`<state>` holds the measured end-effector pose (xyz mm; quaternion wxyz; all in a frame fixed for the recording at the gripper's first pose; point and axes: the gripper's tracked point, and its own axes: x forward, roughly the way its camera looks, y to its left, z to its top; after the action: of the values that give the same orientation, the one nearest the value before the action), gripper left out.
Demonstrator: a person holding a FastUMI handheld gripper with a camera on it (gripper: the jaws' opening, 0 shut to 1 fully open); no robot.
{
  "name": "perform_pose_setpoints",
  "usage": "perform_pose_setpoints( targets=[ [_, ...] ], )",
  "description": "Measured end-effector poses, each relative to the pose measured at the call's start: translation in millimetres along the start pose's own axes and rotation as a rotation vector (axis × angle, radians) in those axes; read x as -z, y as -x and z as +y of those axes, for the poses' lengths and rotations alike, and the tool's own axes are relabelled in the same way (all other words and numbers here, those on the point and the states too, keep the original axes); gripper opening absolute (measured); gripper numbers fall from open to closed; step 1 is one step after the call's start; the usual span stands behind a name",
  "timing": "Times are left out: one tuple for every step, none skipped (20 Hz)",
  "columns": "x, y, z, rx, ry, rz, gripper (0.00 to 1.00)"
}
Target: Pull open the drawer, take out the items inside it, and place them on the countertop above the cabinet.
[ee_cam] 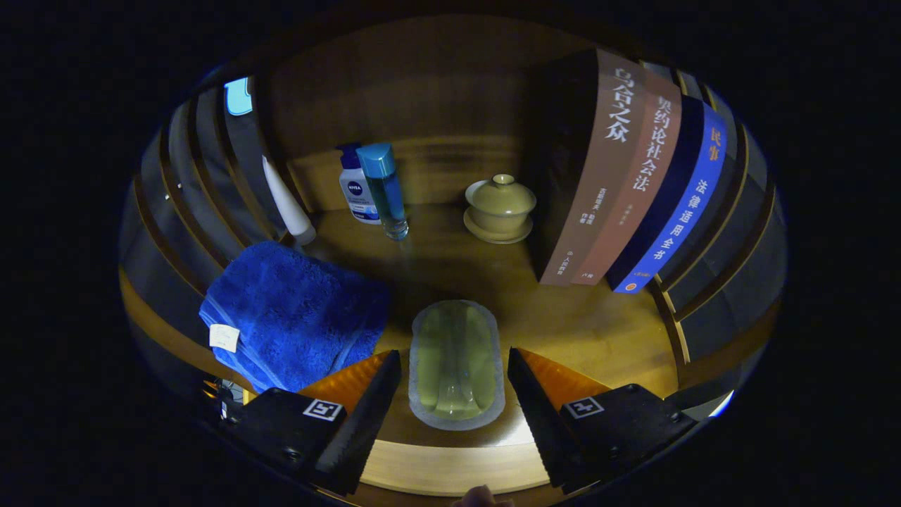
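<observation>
We're over the wooden countertop (598, 331), books (633, 176) looming upper right, blue towel (295, 317) lower left. Centre-bottom, the pale oblong packet (456, 362) lies flat between the gripper (454, 391) fingers, long axis running straight ahead along them (neither finger seems to touch it). Jaws spread wide, holding nothing. Lidded cup (501, 204) and bottles (373, 186) stand beyond, upper middle.

Your tongs (454, 377) stand spread with a clear pouch (456, 362) lying between them, untouched. A blue towel (295, 313) crowds the left, books (633, 183) wall the right. Bare table (450, 260) runs ahead to the bottles (373, 186) and lidded cup (500, 208).
</observation>
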<state>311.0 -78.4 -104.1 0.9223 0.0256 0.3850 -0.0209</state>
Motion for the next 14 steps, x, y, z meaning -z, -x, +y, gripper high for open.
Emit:
perform_pose_setpoints(
  targets=[
    [0,8,1,-0.008,-0.01,-0.026,0.98],
    [1,17,5,-0.023,-0.017,-0.057,0.98],
    [4,29,8,-0.039,-0.017,-0.086,0.98],
    [8,41,10,-0.051,-0.017,-0.122,0.98],
    [12,53,11,-0.061,-0.02,-0.162,0.98],
    [16,67,14,-0.073,-0.022,-0.201,0.98],
    [21,81,17,-0.086,-0.02,-0.238,0.99],
    [23,99,19,-0.097,-0.016,-0.282,1.0],
    [24,114,19,-0.103,-0.01,-0.332,1.0],
    [22,134,21,-0.111,-0.01,-0.386,1.0],
    [22,154,26,-0.126,-0.011,-0.441,1.0],
    [18,175,29,-0.135,-0.02,-0.506,1.0],
    [15,196,30,-0.147,-0.029,-0.574,1.0],
    [13,218,31,-0.156,-0.042,-0.64,1.0]
  ],
)
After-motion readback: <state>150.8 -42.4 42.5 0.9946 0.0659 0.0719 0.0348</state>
